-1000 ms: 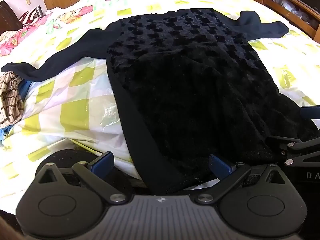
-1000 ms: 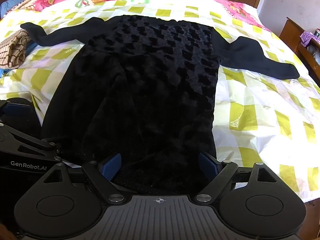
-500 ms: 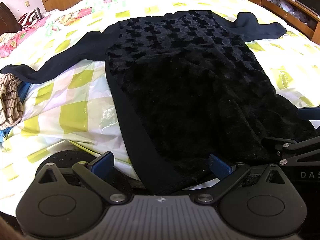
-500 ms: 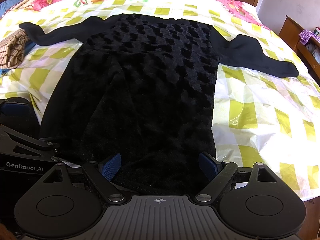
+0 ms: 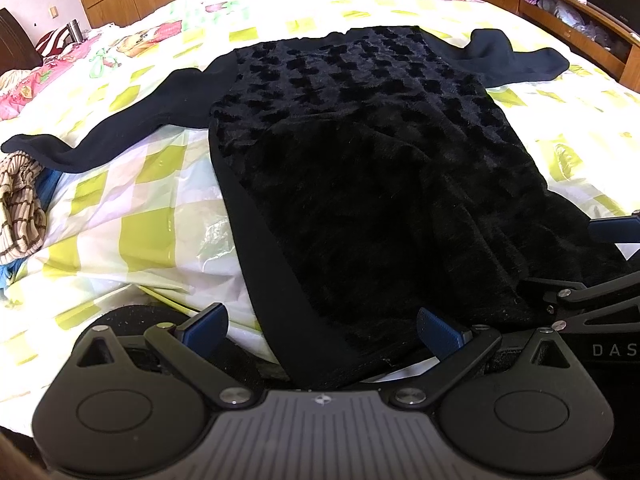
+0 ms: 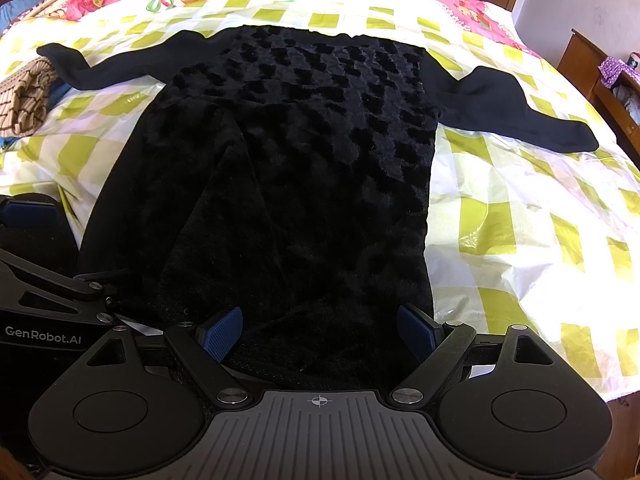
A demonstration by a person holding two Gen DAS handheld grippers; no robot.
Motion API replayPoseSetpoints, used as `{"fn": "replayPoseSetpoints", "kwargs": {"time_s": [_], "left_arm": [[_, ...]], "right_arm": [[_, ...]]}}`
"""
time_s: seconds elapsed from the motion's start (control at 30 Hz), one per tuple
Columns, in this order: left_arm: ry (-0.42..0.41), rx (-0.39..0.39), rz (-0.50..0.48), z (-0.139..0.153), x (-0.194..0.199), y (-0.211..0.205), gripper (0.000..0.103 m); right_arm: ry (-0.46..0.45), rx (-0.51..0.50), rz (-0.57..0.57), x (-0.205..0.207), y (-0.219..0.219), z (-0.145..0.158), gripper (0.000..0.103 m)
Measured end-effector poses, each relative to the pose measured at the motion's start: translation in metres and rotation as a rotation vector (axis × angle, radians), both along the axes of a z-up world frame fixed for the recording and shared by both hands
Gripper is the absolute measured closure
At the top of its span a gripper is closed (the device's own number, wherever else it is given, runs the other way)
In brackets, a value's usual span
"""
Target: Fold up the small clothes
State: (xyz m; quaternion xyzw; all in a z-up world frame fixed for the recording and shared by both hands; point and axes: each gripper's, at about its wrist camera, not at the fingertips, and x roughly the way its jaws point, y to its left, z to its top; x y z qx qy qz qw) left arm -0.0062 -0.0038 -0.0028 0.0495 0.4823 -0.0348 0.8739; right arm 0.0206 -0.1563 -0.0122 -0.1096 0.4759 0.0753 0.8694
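**Both grippers at the hem, top stretching straight ahead**

The black top [image 5: 360,184] lies flat on the checked bedspread [image 5: 132,216], hem nearest, neck farthest. Its long axis runs directly forward from both grippers, sleeves spread out to either side.

The left gripper [image 5: 322,330] has its jaws wide apart, straddling the hem's left corner, which lies between the blue pads [image 5: 204,322]. The right gripper [image 6: 320,334] is likewise spread, with the hem's right part between its fingers. Neither is clamped on cloth. The two sit just beside each other, equally near the hem.

A grab at the hem and a carry forward toward the neck looks likely. Nothing lies on the top. A striped garment [image 5: 18,208] sits far to the left, near the left sleeve's cuff, clear of the fold path.
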Motion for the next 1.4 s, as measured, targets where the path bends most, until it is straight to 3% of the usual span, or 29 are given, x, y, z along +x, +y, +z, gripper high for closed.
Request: {"fn": "replayPoseSetpoints", "kwargs": {"time_s": [1.4], "left_arm": [[0.005, 0.003, -0.006, 0.0013, 0.0002, -0.0034, 0.000]], "right_arm": [[0.000, -0.003, 0.000, -0.0004, -0.0007, -0.0003, 0.017]]}}
